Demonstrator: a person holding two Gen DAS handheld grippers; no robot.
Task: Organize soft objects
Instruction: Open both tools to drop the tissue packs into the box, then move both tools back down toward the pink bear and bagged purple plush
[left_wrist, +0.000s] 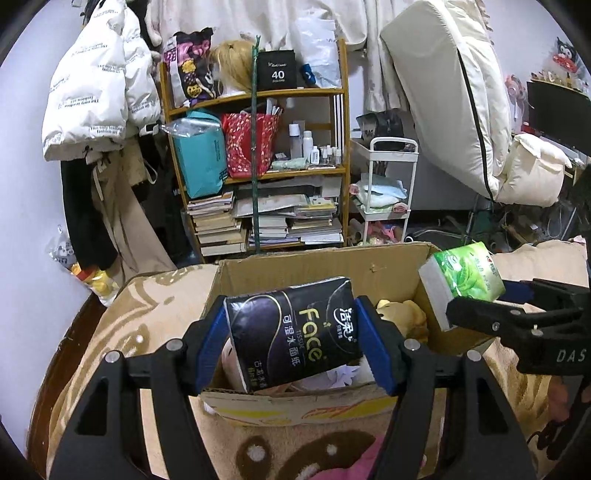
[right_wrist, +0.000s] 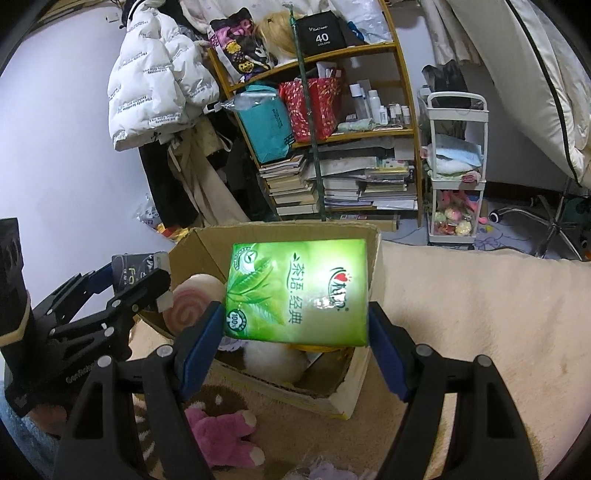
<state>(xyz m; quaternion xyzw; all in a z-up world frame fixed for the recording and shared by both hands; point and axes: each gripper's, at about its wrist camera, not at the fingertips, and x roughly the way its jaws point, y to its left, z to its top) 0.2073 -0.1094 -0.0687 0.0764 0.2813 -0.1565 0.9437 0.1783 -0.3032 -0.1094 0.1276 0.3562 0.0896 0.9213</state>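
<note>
My left gripper (left_wrist: 295, 343) is shut on a black tissue pack (left_wrist: 295, 332) and holds it over the open cardboard box (left_wrist: 295, 262) on the bed. My right gripper (right_wrist: 295, 328) is shut on a green tissue pack (right_wrist: 299, 291), held above the same box (right_wrist: 207, 251); the pack also shows in the left wrist view (left_wrist: 465, 277) over the box's right corner. Inside the box lie a tan plush (left_wrist: 402, 314), a pink swirl cushion (right_wrist: 192, 299) and a white fluffy toy (right_wrist: 273, 362). The left gripper shows in the right wrist view (right_wrist: 140, 280).
A pink plush toy (right_wrist: 221, 432) lies on the patterned blanket (left_wrist: 147, 317) in front of the box. A wooden shelf (left_wrist: 258, 155) with books and bags stands behind, a white cart (left_wrist: 388, 184) to its right. A white jacket (left_wrist: 96, 96) hangs at left.
</note>
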